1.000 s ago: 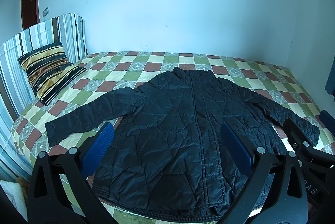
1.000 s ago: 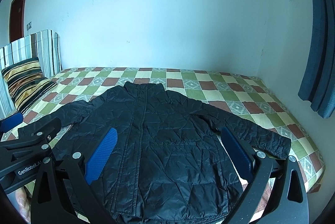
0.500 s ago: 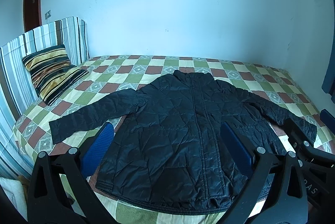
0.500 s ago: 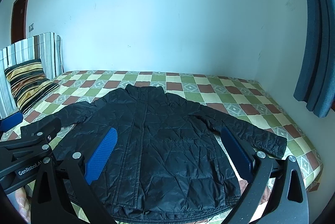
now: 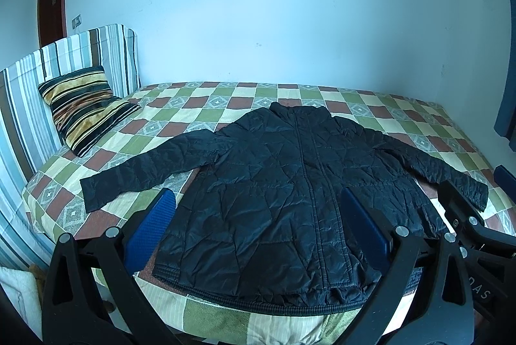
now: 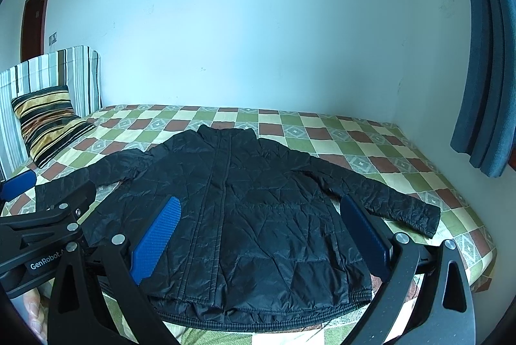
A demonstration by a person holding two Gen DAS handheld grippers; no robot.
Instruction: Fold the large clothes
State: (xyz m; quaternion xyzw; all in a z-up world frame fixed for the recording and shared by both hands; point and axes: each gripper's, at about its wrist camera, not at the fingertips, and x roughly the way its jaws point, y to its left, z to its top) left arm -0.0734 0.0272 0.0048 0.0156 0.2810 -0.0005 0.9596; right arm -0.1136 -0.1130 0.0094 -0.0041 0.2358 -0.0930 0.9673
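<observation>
Black left gripper (image 5: 256, 225), right gripper (image 6: 258, 232), blue-padded jaws, silver screws, partly legible "GenRobot" marking

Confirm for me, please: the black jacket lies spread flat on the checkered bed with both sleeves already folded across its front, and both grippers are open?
Not quite. The black jacket lies flat on the checkered bed, but both sleeves stretch outward, not folded in, as the left wrist view shows. The left gripper and right gripper are open.

Bed (image 5: 206, 99): checked cover, green, red, cream
Pillow (image 5: 85, 107): striped, leaning on striped headboard (image 5: 29, 80)
Curtain (image 6: 483, 54): blue, right
Door (image 5: 51, 3): brown, far left
</observation>
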